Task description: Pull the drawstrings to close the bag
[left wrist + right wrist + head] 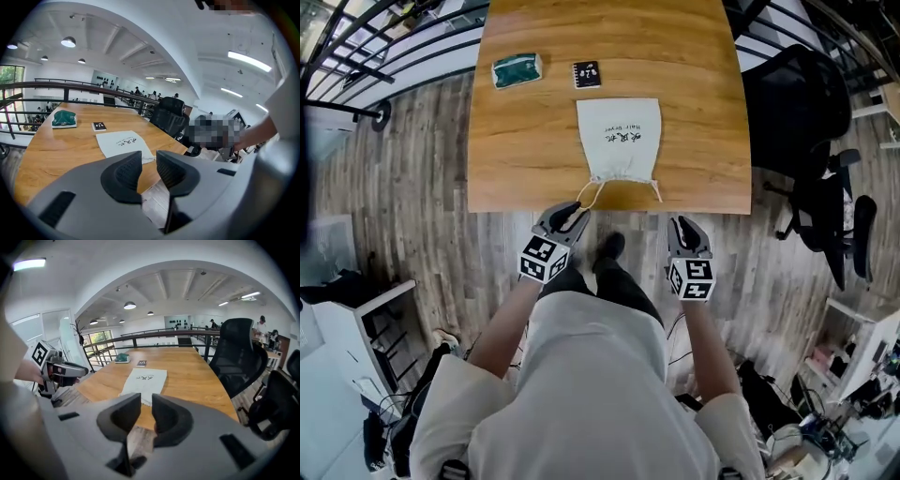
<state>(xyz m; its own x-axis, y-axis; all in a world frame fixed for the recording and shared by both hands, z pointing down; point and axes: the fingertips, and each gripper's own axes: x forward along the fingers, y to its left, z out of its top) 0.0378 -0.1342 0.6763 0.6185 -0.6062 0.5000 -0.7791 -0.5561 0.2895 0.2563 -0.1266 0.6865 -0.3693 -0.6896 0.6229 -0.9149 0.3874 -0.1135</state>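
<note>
White bag (620, 139) lies flat at the near edge of the bench (703, 112), drawstrings (592, 194) trailing off it.
Green packet (517, 70) and black card (587, 74) lie beyond the bag. Left gripper (573, 217) is just beside the drawstrings, right gripper (685, 228) is apart. Both have fingers narrowly apart, holding nothing. Office chair (797, 103) at right.

You have bare desk (525, 150) on both sides of the bag (619, 139), wide enough for a tool to pass. Just before the bag's near end the desk stops and open floor (412, 225) begins. Beyond the bag's far end lie a green packet (517, 70) and a small black card (587, 74). Well right of the bag, off the desk, stands a black office chair (797, 103).
</note>
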